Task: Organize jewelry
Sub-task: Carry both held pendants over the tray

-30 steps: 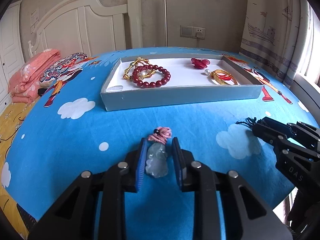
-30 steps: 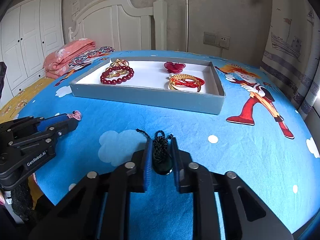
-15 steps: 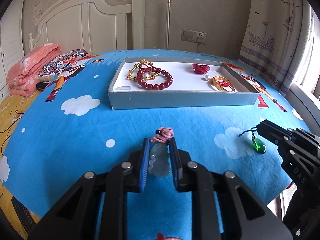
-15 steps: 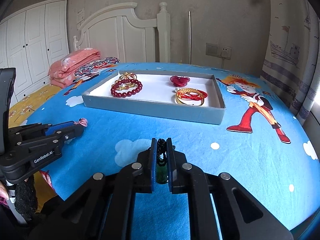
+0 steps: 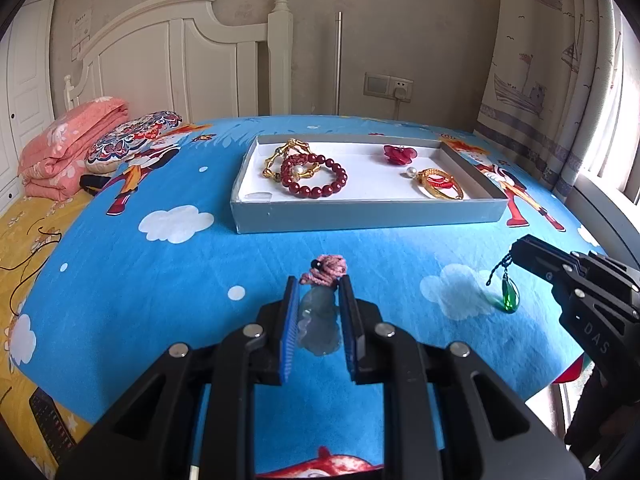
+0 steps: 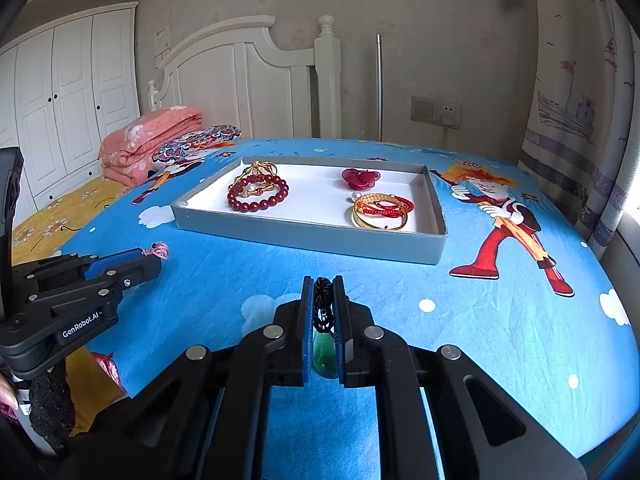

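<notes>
My left gripper (image 5: 318, 292) is shut on a pale jade pendant (image 5: 318, 322) with a pink cord (image 5: 326, 267), held above the blue bedspread. My right gripper (image 6: 323, 290) is shut on the black cord (image 6: 323, 304) of a green pendant (image 6: 324, 354), which hangs below its tips in the left wrist view (image 5: 509, 298). The grey tray (image 5: 360, 216) lies ahead of both, holding a red bead bracelet (image 5: 316, 178), a gold chain (image 5: 286, 156), a red flower piece (image 5: 400, 153) and a gold and red bangle (image 5: 440, 184). The left gripper also shows in the right wrist view (image 6: 132, 260).
A folded pink quilt (image 5: 68, 140) and a patterned pillow (image 5: 132, 140) lie at the far left by the white headboard (image 5: 192, 60). A curtain (image 5: 560, 60) and window sill are on the right. The bed's near edge is just below both grippers.
Both grippers closed on their pendants and lifted them off the bedspread. The green pendant now dangles from the right gripper.
</notes>
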A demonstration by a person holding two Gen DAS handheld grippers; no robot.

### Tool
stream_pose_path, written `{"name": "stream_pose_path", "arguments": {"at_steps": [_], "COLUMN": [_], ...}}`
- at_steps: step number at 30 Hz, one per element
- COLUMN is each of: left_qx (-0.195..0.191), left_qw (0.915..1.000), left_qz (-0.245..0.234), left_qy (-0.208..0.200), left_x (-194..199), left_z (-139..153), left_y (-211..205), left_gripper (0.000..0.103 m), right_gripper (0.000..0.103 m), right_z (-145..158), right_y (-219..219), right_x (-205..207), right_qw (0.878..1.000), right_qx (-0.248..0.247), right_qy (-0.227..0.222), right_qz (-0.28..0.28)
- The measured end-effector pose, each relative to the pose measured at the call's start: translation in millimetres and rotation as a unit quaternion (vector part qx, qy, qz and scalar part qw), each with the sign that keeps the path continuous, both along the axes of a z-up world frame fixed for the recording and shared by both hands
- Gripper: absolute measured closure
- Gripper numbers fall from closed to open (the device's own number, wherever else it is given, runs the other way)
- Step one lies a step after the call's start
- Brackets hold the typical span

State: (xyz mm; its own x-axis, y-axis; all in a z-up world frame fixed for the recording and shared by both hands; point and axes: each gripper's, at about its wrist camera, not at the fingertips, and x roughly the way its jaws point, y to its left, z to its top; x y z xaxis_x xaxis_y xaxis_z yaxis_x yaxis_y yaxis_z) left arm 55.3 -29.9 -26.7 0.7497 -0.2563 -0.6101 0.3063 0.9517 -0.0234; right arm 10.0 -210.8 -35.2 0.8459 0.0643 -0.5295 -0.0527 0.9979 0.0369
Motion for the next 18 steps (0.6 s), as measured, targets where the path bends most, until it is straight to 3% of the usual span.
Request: {"name": "stream_pose_path", "arguments": {"at_steps": [8, 18], "left_qx": [0.001, 0.001], "left_qw": [1.0000, 0.9992], "left_qz": [0.004, 0.009], "left_qy": [-0.004, -0.039], "left_x": [9, 38], "left_z": [7, 31], "left_y": [-5, -22], "left_gripper": [0.083, 0.083], "right_gripper": [0.093, 0.093], "right_z": [12, 30], "right_y": [2, 2], "right_x": [13, 44], "right_qw": [1.000, 1.000], "right_qx": [0.001, -0.002], "right_qy": [-0.012, -0.031], "right_qz": [-0.002, -0.006]}}
